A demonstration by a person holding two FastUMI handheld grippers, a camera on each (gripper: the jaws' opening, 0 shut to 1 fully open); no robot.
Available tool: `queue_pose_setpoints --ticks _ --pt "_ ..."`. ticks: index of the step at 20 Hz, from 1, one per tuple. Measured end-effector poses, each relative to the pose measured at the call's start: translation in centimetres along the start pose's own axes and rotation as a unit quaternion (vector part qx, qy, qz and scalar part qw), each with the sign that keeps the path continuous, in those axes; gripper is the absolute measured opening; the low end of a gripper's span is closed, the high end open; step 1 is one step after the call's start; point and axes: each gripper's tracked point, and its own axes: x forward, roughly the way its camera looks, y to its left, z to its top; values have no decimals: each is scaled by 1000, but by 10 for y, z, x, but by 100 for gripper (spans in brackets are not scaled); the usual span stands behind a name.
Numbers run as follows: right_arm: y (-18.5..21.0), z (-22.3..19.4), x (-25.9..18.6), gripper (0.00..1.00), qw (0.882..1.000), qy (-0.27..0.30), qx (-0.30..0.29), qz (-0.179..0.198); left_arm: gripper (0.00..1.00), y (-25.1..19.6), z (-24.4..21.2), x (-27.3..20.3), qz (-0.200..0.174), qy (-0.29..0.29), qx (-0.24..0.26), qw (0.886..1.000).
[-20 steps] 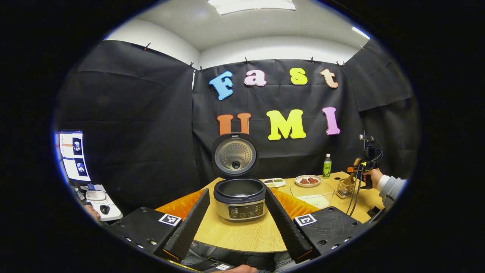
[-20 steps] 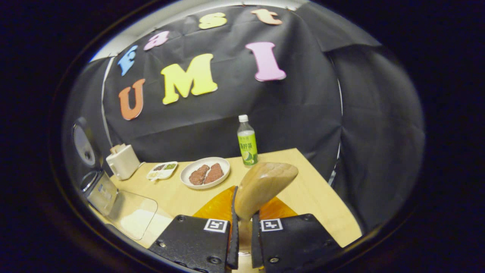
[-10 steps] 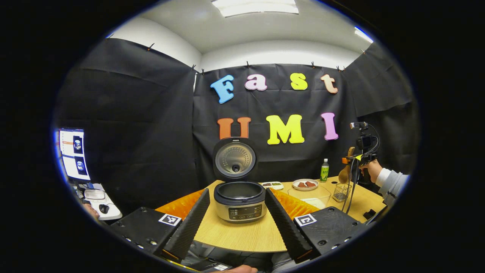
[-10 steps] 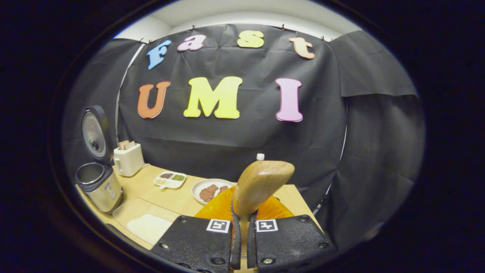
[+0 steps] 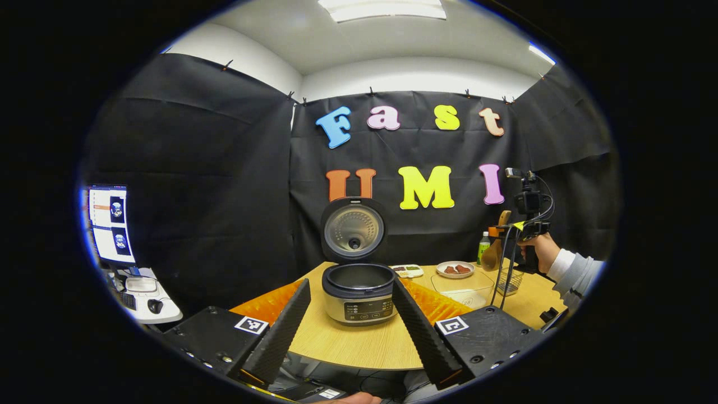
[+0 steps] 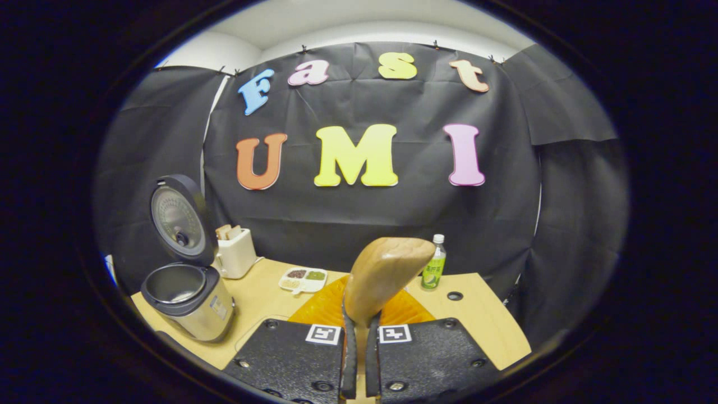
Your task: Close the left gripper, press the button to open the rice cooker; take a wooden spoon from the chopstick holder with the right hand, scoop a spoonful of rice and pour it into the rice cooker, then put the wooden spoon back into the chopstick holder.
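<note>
The rice cooker point(image 5: 359, 293) stands open on the wooden table point(image 5: 359, 350), its lid point(image 5: 353, 229) upright. My left gripper point(image 5: 350, 336) is open, its fingers spread wide on either side of the cooker and well short of it. In the right gripper view, my right gripper point(image 6: 358, 359) is shut on the handle of the wooden spoon point(image 6: 384, 278), whose bowl points up and forward; the cooker point(image 6: 188, 297) sits low at the left. In the left gripper view, the right gripper point(image 5: 505, 230) holds the spoon point(image 5: 493, 255) above the mesh chopstick holder point(image 5: 507, 280).
A clear container of rice point(image 5: 463, 286) lies between the cooker and the holder. Behind it are a plate of meat point(image 5: 455, 269), a small divided tray point(image 5: 408, 270) and a green bottle point(image 5: 483, 246). A white toaster point(image 6: 235, 252) stands behind the cooker. A monitor point(image 5: 109, 224) is far left.
My right gripper has lifted the spoon up out of the chopstick holder and turned left toward the cooker. The left gripper has hardly moved and stays open.
</note>
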Motion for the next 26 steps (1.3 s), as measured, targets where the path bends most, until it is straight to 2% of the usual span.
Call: queue_pose_setpoints --ticks 5,12,14,16,18,21,24,26 --pt "32 -61 29 12 999 26 -19 -25 94 5 -12 1 5 8 6 1000" --pt "15 -115 60 12 992 56 -51 -97 94 20 -24 7 18 19 -18 999" --pt "26 -133 62 12 994 67 -32 -83 94 19 -27 9 13 24 -29 999" --pt "53 -139 58 11 996 72 22 -38 93 22 -31 10 16 27 -29 999" --pt "74 -140 54 11 994 78 76 0 94 25 -33 12 19 30 -33 999" --pt "84 -139 53 11 991 80 103 23 94 26 -36 10 19 35 -36 999" --pt "82 -141 55 11 980 83 175 51 94 29 -35 14 21 31 -41 998" --pt "72 -144 59 12 964 95 244 55 94 22 -36 14 12 34 -53 998"
